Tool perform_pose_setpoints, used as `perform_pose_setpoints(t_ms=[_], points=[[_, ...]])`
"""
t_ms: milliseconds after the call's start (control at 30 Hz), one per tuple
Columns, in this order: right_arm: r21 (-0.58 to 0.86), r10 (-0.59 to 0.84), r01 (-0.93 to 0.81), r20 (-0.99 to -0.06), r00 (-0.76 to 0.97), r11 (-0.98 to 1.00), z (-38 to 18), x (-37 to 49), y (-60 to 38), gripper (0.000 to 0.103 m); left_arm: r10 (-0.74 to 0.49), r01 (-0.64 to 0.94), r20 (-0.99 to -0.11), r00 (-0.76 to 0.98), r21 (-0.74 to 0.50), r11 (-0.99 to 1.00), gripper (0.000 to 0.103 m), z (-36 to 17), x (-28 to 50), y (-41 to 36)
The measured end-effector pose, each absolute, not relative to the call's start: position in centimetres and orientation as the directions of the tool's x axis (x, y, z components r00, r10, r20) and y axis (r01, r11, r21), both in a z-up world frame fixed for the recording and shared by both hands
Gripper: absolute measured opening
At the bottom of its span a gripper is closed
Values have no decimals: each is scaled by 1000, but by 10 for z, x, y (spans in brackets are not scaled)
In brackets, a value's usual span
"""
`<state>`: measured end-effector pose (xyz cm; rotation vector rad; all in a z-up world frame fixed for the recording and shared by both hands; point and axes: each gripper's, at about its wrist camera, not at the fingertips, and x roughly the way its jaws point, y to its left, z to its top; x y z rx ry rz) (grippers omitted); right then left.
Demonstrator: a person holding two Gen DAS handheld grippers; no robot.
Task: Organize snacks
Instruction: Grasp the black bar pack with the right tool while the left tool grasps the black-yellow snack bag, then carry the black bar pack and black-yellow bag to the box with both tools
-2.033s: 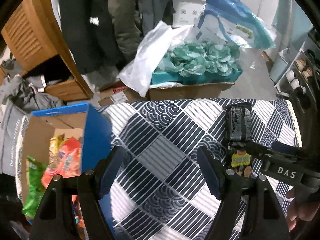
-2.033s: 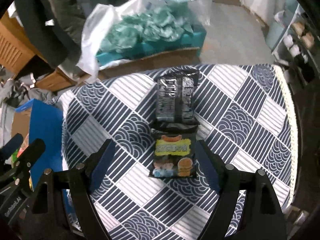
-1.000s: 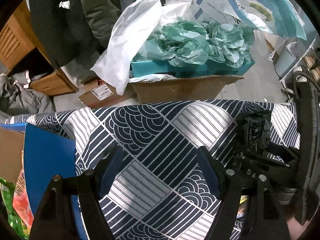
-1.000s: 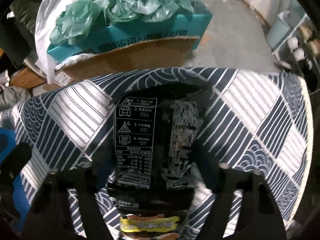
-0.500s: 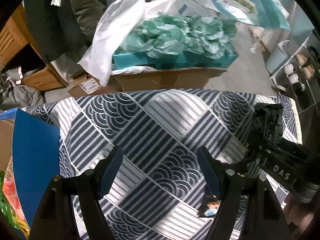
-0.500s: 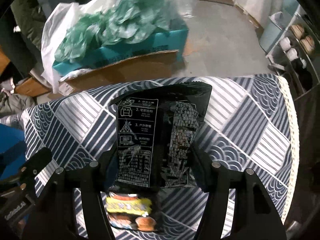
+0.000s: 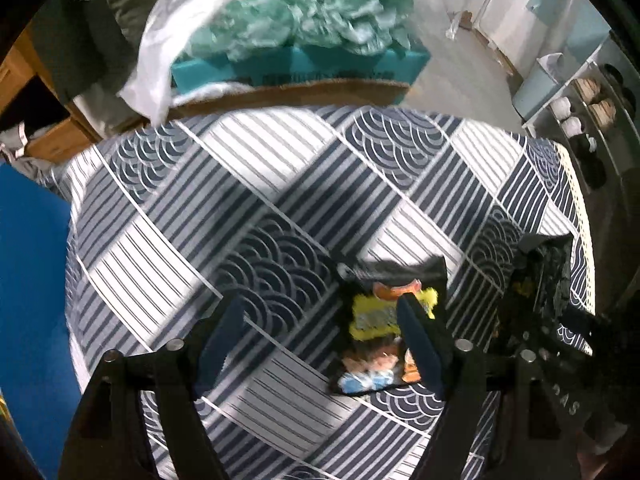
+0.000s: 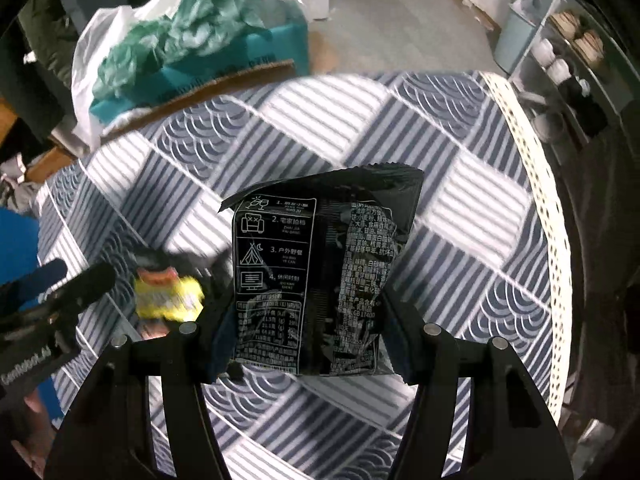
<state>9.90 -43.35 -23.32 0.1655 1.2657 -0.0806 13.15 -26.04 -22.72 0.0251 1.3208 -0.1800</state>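
Observation:
A small black packet with a yellow label (image 7: 376, 320) lies flat on the blue-and-white patterned tablecloth (image 7: 280, 168). My left gripper (image 7: 324, 332) hovers over it with its jaws opening. The right fingertip (image 7: 420, 336) covers the packet's right side and the pads do not press on it. My right gripper (image 8: 310, 328) is shut on a black snack bag (image 8: 320, 264) with white print, held upright above the cloth. In the left wrist view that bag (image 7: 548, 276) hangs at the far right. In the right wrist view the yellow packet (image 8: 168, 296) lies left of the bag, beside the left gripper (image 8: 60, 284).
A blue box flap (image 7: 32, 260) stands at the table's left side. Behind the table a cardboard box (image 7: 288, 96) holds a teal box and green plastic bags (image 7: 304, 20). A white bag (image 7: 168, 48) hangs over it. The cloth's lace edge (image 8: 536, 184) and shelves (image 8: 572, 56) are on the right.
My left gripper slid right across the cloth until the yellow packet came under it, and its jaws widened. My right gripper closed on the black bag and carried it up and away from the yellow packet.

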Motion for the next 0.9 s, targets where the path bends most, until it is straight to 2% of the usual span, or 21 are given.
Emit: perform_pose_setpoints(t_ms=[133, 467, 533, 900], points=[[85, 34, 168, -958, 285, 982, -239, 87, -447, 63, -134, 132, -971, 199, -109, 985, 83, -239, 121, -273], [108, 51, 186, -957, 285, 977, -244, 81, -465, 63, -110, 145, -977, 184, -83, 986, 83, -256, 114, -299], [109, 52, 185, -957, 286, 977, -244, 81, -465, 63, -114, 139, -978, 177, -90, 986, 87, -258, 114, -302], [99, 42, 195, -960, 275, 976, -246, 80, -470, 63, -90, 164, -978, 190, -58, 985, 91, -276, 109, -322]])
